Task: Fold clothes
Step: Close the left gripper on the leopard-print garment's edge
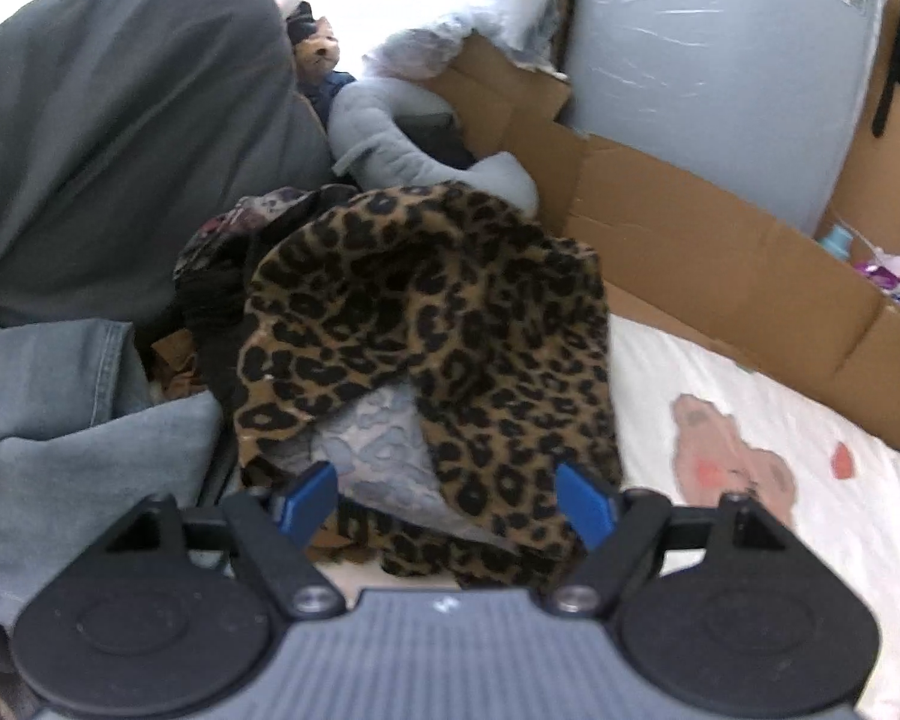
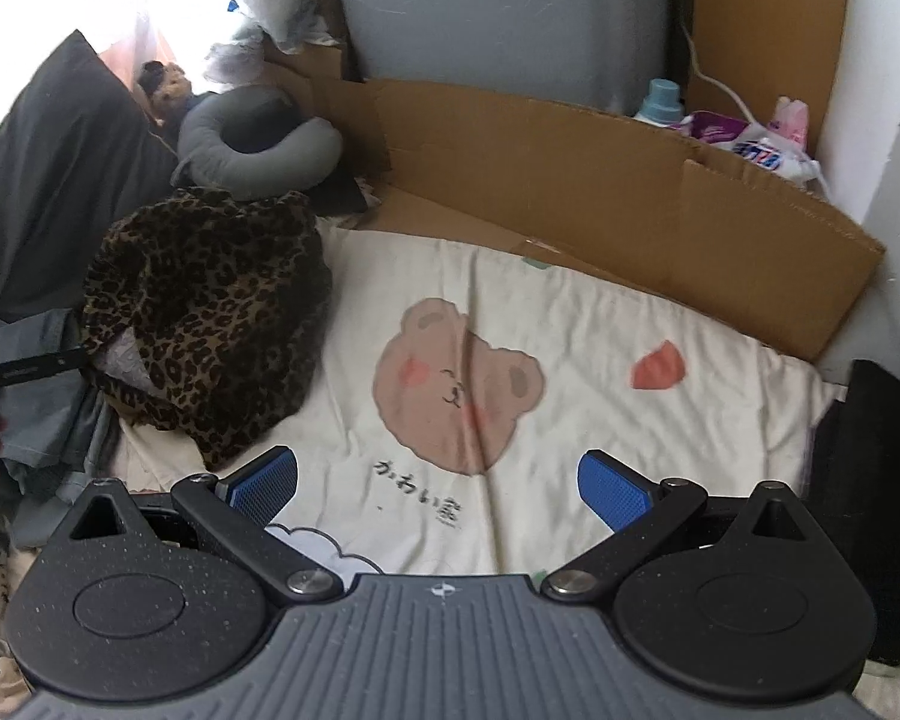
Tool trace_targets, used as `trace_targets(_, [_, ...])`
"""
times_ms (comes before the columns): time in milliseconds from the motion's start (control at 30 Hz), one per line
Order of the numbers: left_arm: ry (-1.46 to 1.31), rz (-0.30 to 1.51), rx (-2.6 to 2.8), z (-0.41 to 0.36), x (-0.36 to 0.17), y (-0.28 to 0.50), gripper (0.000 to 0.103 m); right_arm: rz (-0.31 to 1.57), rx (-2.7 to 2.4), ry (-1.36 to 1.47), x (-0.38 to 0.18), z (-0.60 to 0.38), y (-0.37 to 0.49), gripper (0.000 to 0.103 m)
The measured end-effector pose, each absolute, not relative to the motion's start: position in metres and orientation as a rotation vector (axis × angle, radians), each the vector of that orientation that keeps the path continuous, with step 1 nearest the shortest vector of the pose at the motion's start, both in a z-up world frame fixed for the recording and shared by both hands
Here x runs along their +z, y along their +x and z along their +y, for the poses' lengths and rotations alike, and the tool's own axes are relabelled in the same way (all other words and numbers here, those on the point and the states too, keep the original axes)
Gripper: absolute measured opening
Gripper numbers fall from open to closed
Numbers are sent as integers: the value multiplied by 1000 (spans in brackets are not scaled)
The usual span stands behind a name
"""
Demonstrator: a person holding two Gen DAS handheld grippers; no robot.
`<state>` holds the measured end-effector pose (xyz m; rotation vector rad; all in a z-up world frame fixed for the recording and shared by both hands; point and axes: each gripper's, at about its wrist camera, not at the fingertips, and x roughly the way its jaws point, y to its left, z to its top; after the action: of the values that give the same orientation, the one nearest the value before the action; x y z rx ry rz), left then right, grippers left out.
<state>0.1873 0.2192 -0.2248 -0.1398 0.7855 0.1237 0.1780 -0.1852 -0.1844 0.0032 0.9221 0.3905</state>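
A crumpled leopard-print garment (image 1: pixel 426 312) lies heaped on the cream bear-print bedsheet (image 1: pixel 768 564), its pale grey lining (image 1: pixel 372 444) showing at the near side. My left gripper (image 1: pixel 447 501) hovers right at the heap's near edge, jaws wide open, with the fabric lying between the blue pads (image 1: pixel 306 501) but not pinched. In the right wrist view the same garment (image 2: pixel 210 312) sits to the left. My right gripper (image 2: pixel 439 489) stands open above the bare sheet (image 2: pixel 600 324), just below the printed bear, holding nothing.
Grey denim clothes (image 1: pixel 42 420) and a dark pillow (image 1: pixel 120 120) crowd the left side. A grey neck pillow (image 2: pixel 258 138) and a plush toy (image 2: pixel 168 84) lie behind the heap. Flattened cardboard (image 2: pixel 570 180) lines the far edge, with bottles (image 2: pixel 660 99) behind it. A black object (image 2: pixel 870 450) stands at right.
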Motion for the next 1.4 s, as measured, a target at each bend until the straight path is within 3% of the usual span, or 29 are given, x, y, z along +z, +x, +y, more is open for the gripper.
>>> trace_targets(667, [-228, 695, 82, 223, -281, 238, 80, 921, 426, 27, -264, -174, 187, 103])
trace_targets(900, [-273, 661, 160, 235, -283, 265, 67, 927, 460, 36, -280, -166, 185, 103])
trace_targets(1000, [-279, 646, 223, 239, -278, 267, 57, 901, 471, 52, -279, -167, 183, 103])
trace_targets(1300, [-454, 660, 202, 251, -283, 258, 57, 881, 452, 92, -279, -177, 185, 103])
trace_targets(1400, [-453, 676, 185, 246, -292, 268, 62, 886, 447, 93, -282, -177, 184, 103])
